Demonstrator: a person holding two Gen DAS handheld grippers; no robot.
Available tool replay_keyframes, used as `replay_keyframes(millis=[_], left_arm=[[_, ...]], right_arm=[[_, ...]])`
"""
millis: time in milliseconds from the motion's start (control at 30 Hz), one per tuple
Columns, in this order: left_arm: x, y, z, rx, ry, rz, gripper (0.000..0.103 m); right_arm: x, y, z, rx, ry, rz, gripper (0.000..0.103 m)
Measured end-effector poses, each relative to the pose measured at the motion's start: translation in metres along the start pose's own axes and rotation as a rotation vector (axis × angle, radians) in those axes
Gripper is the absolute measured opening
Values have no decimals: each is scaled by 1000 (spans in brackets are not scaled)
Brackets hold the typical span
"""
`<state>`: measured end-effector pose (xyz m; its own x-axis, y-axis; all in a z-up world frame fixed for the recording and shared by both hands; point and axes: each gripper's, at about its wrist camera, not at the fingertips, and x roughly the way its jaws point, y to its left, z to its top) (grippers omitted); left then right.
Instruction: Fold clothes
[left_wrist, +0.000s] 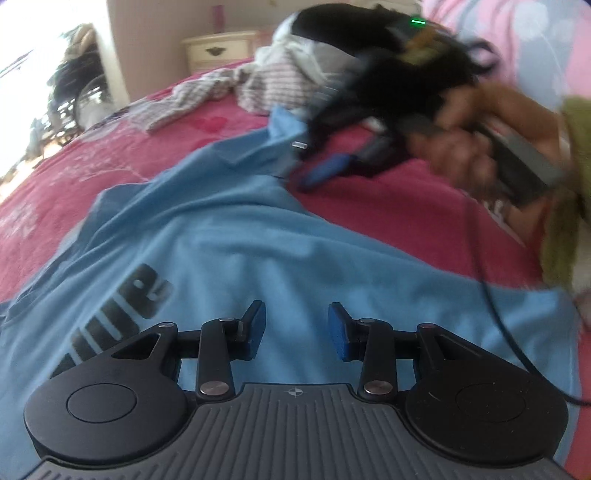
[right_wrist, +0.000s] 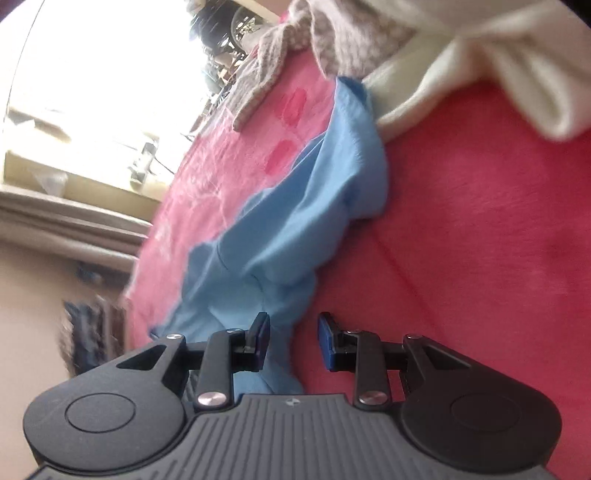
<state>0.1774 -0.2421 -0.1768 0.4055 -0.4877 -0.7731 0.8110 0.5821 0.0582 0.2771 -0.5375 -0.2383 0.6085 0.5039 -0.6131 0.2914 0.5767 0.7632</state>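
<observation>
Off to the left of the left gripper's (left_wrist: 296, 329) jaws the pink bedspread (left_wrist: 122, 147) runs up to a bright window, and a checked garment (left_wrist: 236, 88) lies crumpled on it, well ahead of the jaws and a little left. The jaws themselves stand partly apart with nothing between the blue pads (left_wrist: 258, 325); they hang over the blue shirt (left_wrist: 258, 236), which lies spread on the bed straight beneath and ahead of them, its dark lettering (left_wrist: 122, 314) just left of the left finger. Ahead and to the right of these jaws the shirt narrows to a rumpled end, and there the right gripper (left_wrist: 325, 171) comes in, blurred, its blue tip at the cloth's edge, carried by a hand (left_wrist: 461, 147) with a green sleeve (left_wrist: 569, 192) behind it; whether that tip touches the shirt cannot be told from here. A black cable (left_wrist: 491, 295) trails down across the shirt to the right of the jaws. Seen from the right gripper (right_wrist: 293, 341), the view is tilted: left of its jaws are the window and a blurred wall, then the bedspread (right_wrist: 480, 221). Its jaws are also partly apart and grip nothing. The shirt's (right_wrist: 295, 206) bunched end lies under and ahead of the left finger, with its edge reaching into the gap, while the right finger stands over bare bedspread. Far ahead of the jaws lies the checked garment (right_wrist: 295, 33), and ahead to the right a cream cloth (right_wrist: 498, 55) is heaped beside the shirt's far tip.
</observation>
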Motion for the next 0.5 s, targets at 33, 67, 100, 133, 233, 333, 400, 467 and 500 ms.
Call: replay_keyframes(millis=[33, 67, 100, 133, 233, 333, 400, 467, 500], left_arm=[[1, -1, -2, 7, 2, -4, 37], [2, -2, -4, 13, 4, -8, 37], [3, -2, -6, 16, 4, -8, 37], [4, -3, -7, 18, 4, -9, 37], [5, -4, -10, 28, 2, -8, 37], [4, -4, -9, 43, 14, -12, 37], [4, -5, -8, 53, 22, -11, 37], [3, -7, -8, 65, 26, -4, 37], [3, -8, -8, 71, 28, 0, 37]], right_arm=[[5, 1, -1, -8, -4, 4, 29], [7, 2, -2, -25, -11, 2, 25], [10, 4, -3, -43, -17, 1, 11], [10, 9, -3, -79, -30, -11, 5], [-8, 45, -5, -316, -109, -104, 4], [-22, 91, -14, -607, -158, -219, 4], [-14, 114, -21, -777, -156, -322, 4], [4, 124, -31, -924, -138, -452, 4], [17, 123, -36, -966, -119, -505, 4]])
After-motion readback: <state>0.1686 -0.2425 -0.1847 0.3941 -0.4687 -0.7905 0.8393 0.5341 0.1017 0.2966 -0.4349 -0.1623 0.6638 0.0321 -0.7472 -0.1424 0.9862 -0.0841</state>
